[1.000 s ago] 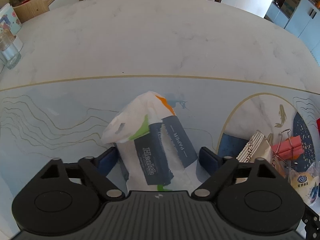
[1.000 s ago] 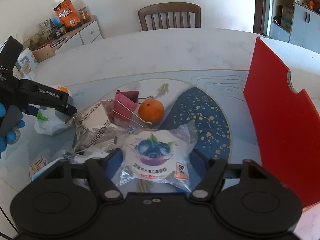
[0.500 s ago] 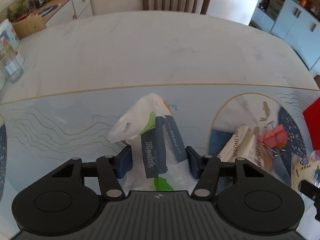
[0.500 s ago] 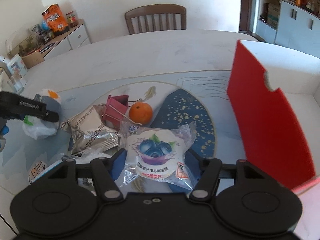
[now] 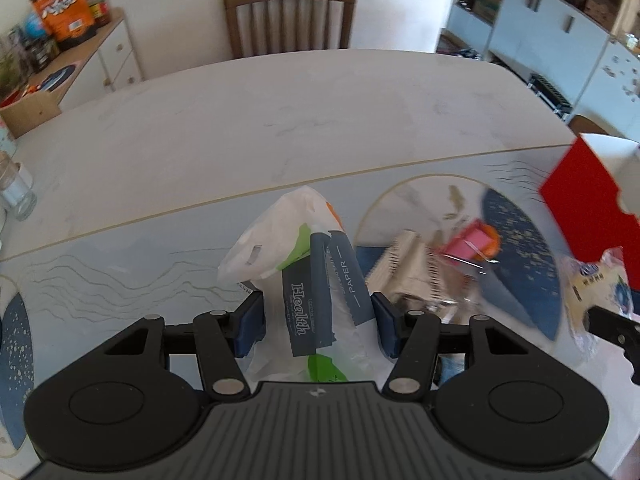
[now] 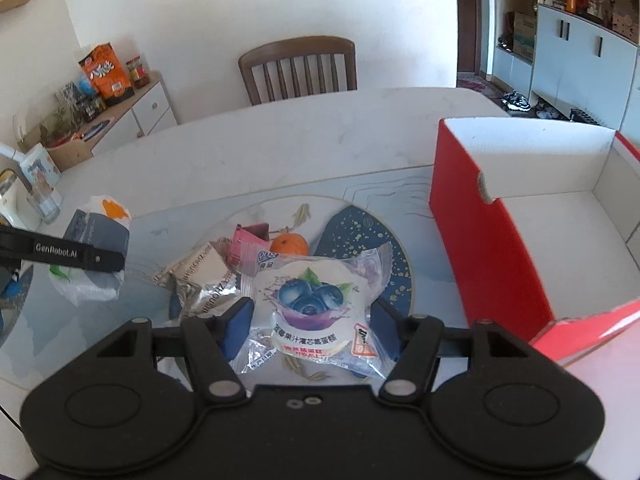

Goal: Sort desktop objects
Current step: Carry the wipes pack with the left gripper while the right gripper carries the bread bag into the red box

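Observation:
My left gripper (image 5: 318, 326) is shut on a white tissue pack (image 5: 296, 252) with grey "Health" labels and holds it above the mat. The pack also shows in the right wrist view (image 6: 94, 252), held by the left gripper's black finger. My right gripper (image 6: 312, 328) is shut on a blueberry cake packet (image 6: 312, 300) and holds it lifted. On the mat lie a silver snack packet (image 6: 200, 280), a pink binder clip (image 6: 250, 240) and an orange (image 6: 289, 244). An open red box (image 6: 540, 216) with a white inside stands to the right.
A patterned blue mat (image 5: 120, 264) covers the near part of the white marble table (image 5: 280, 120). A glass jar (image 5: 14, 192) stands at the left edge. A wooden chair (image 6: 298, 68) is behind the table, a sideboard (image 6: 120, 120) to the left.
Both grippers have closed on their items and risen. The tissue pack and the cake packet are lifted off the mat, and the red box's inside has come into view.

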A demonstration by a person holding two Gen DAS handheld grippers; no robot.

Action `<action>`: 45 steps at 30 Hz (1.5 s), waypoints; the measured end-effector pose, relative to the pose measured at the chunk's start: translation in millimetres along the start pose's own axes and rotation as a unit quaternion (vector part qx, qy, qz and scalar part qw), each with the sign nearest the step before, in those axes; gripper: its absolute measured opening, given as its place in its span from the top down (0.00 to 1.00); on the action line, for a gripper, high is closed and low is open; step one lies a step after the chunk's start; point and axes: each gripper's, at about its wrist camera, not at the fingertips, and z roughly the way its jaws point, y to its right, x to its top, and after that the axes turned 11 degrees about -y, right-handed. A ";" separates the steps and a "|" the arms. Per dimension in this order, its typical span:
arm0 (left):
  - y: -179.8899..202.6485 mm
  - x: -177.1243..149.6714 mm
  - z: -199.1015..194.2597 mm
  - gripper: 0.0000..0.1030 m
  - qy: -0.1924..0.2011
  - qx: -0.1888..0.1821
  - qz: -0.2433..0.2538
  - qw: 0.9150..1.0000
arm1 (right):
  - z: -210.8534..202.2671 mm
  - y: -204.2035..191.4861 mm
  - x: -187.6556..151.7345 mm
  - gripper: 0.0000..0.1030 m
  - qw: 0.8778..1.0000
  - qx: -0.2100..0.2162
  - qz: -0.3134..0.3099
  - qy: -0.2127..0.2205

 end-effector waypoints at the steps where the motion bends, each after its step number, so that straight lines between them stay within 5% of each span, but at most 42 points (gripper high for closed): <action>1: 4.1 -1.8 -4.2 0.45 0.001 -0.004 0.005 1.000 | -3.4 -0.4 0.3 0.38 1.000 -0.001 0.004 0.002; 18: 89.6 -17.4 -57.3 0.45 0.014 -0.053 0.070 0.996 | -57.8 36.7 -3.9 0.38 0.999 0.012 0.037 0.021; 45: 289.1 4.6 -74.5 0.44 0.029 -0.077 0.190 0.978 | -98.4 188.0 13.1 0.38 0.998 -0.021 0.033 0.041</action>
